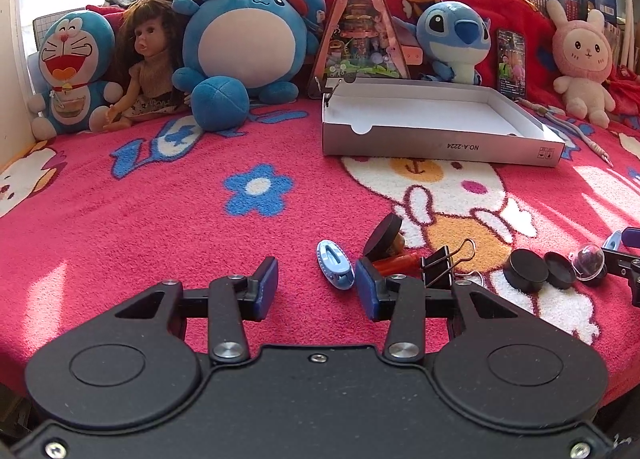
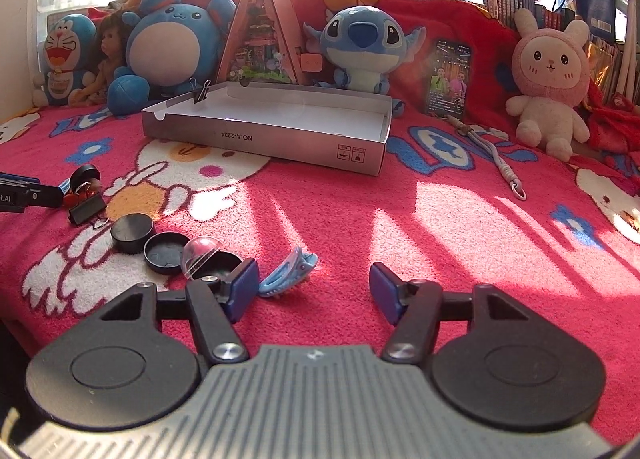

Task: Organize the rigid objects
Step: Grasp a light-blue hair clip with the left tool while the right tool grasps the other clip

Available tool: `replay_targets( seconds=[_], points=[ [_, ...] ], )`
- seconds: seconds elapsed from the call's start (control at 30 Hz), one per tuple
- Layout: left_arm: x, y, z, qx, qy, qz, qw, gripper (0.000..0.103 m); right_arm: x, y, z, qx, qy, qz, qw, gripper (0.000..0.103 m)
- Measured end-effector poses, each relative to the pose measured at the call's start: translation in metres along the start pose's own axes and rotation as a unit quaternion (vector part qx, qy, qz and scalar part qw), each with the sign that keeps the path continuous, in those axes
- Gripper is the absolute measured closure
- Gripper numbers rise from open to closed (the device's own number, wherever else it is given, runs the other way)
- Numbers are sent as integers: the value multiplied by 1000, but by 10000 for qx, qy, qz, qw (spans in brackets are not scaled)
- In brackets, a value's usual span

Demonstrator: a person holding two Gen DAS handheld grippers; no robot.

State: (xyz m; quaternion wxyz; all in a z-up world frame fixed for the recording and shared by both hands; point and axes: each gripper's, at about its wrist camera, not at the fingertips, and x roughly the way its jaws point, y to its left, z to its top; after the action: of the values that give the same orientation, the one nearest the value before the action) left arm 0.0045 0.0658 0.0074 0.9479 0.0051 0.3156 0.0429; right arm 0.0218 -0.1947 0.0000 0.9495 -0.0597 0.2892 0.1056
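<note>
On my left, the left gripper (image 1: 316, 283) hangs low over the blanket (image 1: 160, 219), fingers part spread and pinching nothing. A blue oval piece (image 1: 335, 265) lies between the tips, nearer my right finger and not touched by it. Just past that finger sit an orange-handled thing I cannot make out, a tilted black disc (image 1: 383, 237) and a black binder clip (image 1: 442, 265). Next along come a black cap (image 1: 526, 269), a black lid (image 1: 560, 269) and a clear dome (image 1: 588, 261).

Further right, my right gripper (image 2: 314, 291) is wider, and its spread has narrowed a little; nothing is between the pads. A blue hair clip (image 2: 288, 271) rests just beside its left finger, outside the gap. The right half of the blanket holds only a cord (image 2: 496, 159) near the pink bunny.

The box (image 2: 280, 139) sits well back, near the plush toys. It looks bare apart from one binder clip on its far left rim. So I judge the sorting barely begun: nearly every small piece still waits in front, and I'd guess the oval piece goes next.
</note>
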Motion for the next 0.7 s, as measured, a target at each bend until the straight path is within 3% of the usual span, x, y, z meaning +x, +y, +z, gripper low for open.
replay_targets(
  seconds=[0.37,0.7],
  points=[
    [11,24,2,-258,110,390,9988,62,2,-1,0,19,44,30,10000,30],
    [14,3,5,-189,-13,58,9998,61,4,-1,-1,84,35,37,10000,30]
  ],
)
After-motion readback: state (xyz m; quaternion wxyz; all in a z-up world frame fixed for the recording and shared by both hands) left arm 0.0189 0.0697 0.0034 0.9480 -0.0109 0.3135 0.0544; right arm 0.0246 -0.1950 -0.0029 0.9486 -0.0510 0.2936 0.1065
